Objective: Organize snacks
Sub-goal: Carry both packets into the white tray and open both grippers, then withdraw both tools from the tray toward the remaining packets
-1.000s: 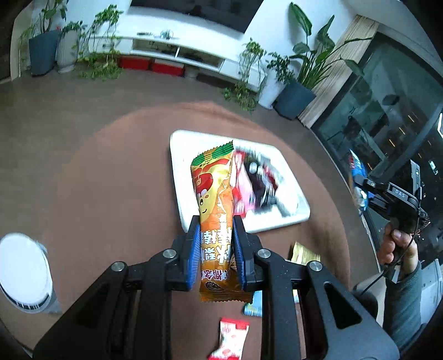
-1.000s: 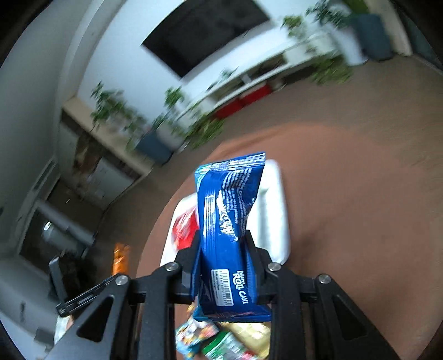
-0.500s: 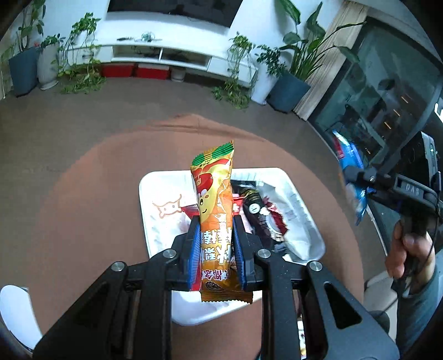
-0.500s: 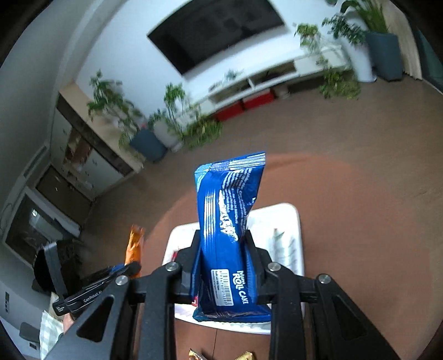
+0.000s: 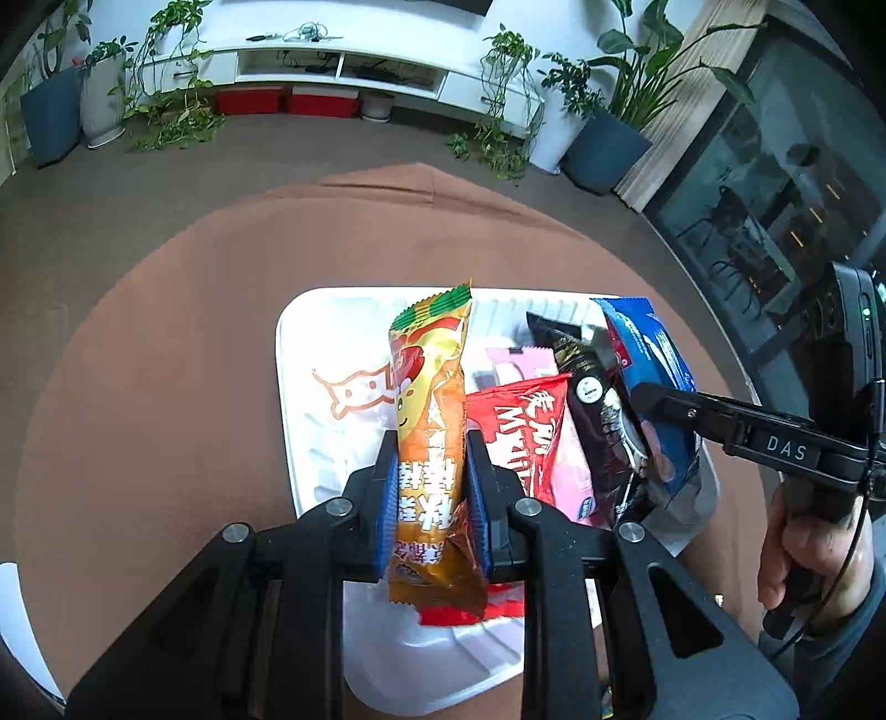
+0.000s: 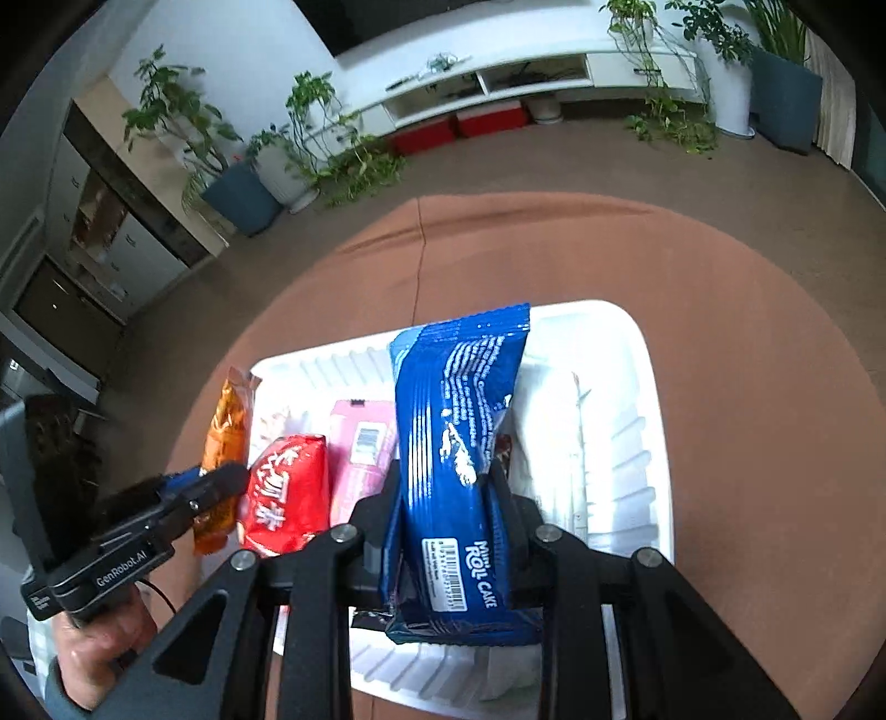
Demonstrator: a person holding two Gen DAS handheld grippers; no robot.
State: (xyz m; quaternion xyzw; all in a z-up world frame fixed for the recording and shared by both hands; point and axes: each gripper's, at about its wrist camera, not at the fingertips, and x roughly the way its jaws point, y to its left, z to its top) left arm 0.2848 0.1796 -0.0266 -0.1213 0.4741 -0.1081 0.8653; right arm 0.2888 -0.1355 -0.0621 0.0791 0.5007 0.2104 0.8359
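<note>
My left gripper (image 5: 431,487) is shut on an orange snack packet (image 5: 429,399), held upright over the white tray (image 5: 310,443). My right gripper (image 6: 449,498) is shut on a blue roll cake packet (image 6: 457,443), also above the tray (image 6: 637,421). In the left wrist view the blue packet (image 5: 653,365) hangs over the tray's right side, held from the right. The right wrist view shows the orange packet (image 6: 224,432) at the tray's left edge. In the tray lie a red packet (image 5: 526,421), a pink packet (image 6: 360,443) and a dark packet (image 5: 592,410).
The tray sits on a round brown table (image 5: 166,332). A white object (image 5: 16,620) lies at the table's left edge. A person's hand (image 5: 803,548) grips the right tool's handle. Potted plants and a white TV bench (image 5: 343,50) stand beyond the table.
Both grippers have come forward and down over the tray with their packets still clamped. The tray now fills the lower middle of both views, and the two grippers are closer together.
</note>
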